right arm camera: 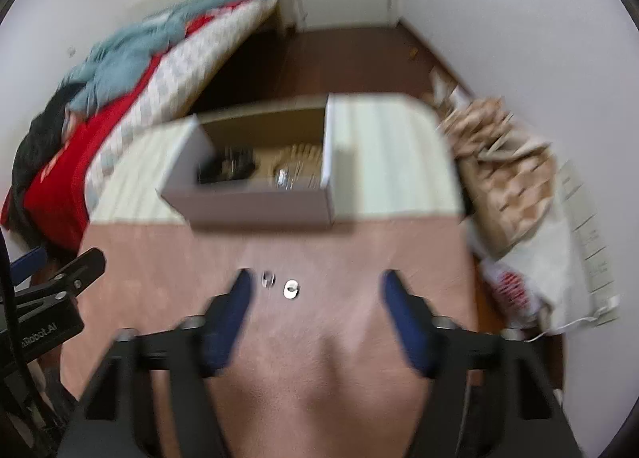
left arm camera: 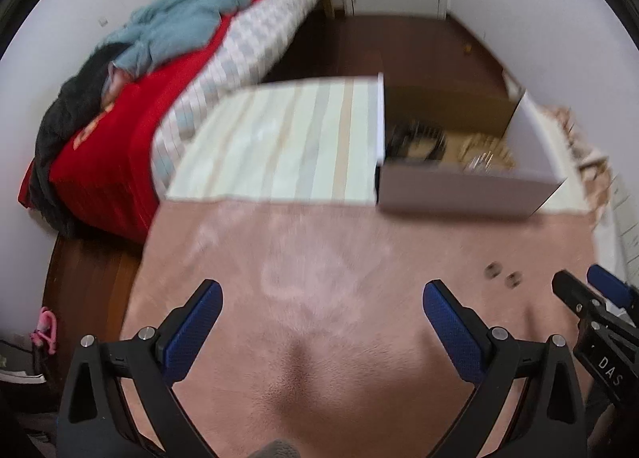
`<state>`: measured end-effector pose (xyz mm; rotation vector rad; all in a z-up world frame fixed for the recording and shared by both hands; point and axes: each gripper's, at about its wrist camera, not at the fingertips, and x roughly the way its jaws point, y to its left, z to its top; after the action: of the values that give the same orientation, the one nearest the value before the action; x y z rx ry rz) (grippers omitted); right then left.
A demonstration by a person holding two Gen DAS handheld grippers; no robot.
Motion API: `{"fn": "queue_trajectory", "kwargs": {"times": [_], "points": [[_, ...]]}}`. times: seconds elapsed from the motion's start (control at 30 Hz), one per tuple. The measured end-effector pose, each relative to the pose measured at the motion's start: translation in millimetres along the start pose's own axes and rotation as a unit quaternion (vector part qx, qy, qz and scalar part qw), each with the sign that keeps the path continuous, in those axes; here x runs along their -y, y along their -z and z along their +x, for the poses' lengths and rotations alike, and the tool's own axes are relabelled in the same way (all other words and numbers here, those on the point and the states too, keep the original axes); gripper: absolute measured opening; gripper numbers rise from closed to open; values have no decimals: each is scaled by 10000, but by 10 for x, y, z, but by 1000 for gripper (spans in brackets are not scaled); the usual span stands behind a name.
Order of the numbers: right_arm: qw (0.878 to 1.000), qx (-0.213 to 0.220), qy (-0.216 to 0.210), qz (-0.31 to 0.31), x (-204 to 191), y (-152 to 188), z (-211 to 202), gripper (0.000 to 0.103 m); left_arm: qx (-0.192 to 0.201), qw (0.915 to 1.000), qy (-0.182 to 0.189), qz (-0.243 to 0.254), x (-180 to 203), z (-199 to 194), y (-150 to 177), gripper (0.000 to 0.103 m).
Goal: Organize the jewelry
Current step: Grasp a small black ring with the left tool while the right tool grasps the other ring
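Two small silver rings (right arm camera: pixel 279 284) lie side by side on the pink cloth (right arm camera: pixel 319 358); they show blurred in the left wrist view (left arm camera: pixel 502 275). My right gripper (right arm camera: pixel 317 282) is open above the cloth, the rings just inside its left finger. My left gripper (left arm camera: pixel 321 294) is open and empty over bare pink cloth (left arm camera: pixel 299 258), to the left of the rings. An open cardboard box (right arm camera: pixel 255 204) holding dark and shiny jewelry stands beyond the cloth; it also shows in the left wrist view (left arm camera: pixel 463 194).
A striped pale cloth (left arm camera: pixel 287 146) lies under the box. A bed with red, checked and blue bedding (left arm camera: pixel 159 90) is at the left. Crumpled brown paper and bags (right arm camera: pixel 515 170) lie at the right. Dark wood floor (right arm camera: pixel 351 58) lies beyond.
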<state>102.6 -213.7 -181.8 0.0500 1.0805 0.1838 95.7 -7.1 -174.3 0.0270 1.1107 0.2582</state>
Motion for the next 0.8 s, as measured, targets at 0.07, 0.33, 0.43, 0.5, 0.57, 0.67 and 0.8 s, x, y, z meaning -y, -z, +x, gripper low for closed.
{"fn": "queue_trajectory", "kwargs": {"times": [0.07,0.33,0.43,0.5,0.57,0.67,0.8], "points": [[9999,-68,-12,-90,-37,62,205,59,-191,9998,-32,29,-4,174,43,103],[9992,-207,-7,-338,-182,196,656,55,-329,9994,-76,60,-10,368,61,102],[9982,-48,166,-580,-277,206,676,47,-333,9994,-44,90,28,383,40,102],[9971,19,273,-710,-324,196,682,28,-318,9995,-27,87,53,390,4,103],[9975,-17,171,-680,-317,184,670,13,-300,9995,26,73,95,381,-20,102],[9990,64,116,-416,-188,167,571,13,-302,9992,243,53,208,365,-55,102],[9997,194,96,60,106,136,373,13,-443,9955,819,144,508,389,-67,102]]}}
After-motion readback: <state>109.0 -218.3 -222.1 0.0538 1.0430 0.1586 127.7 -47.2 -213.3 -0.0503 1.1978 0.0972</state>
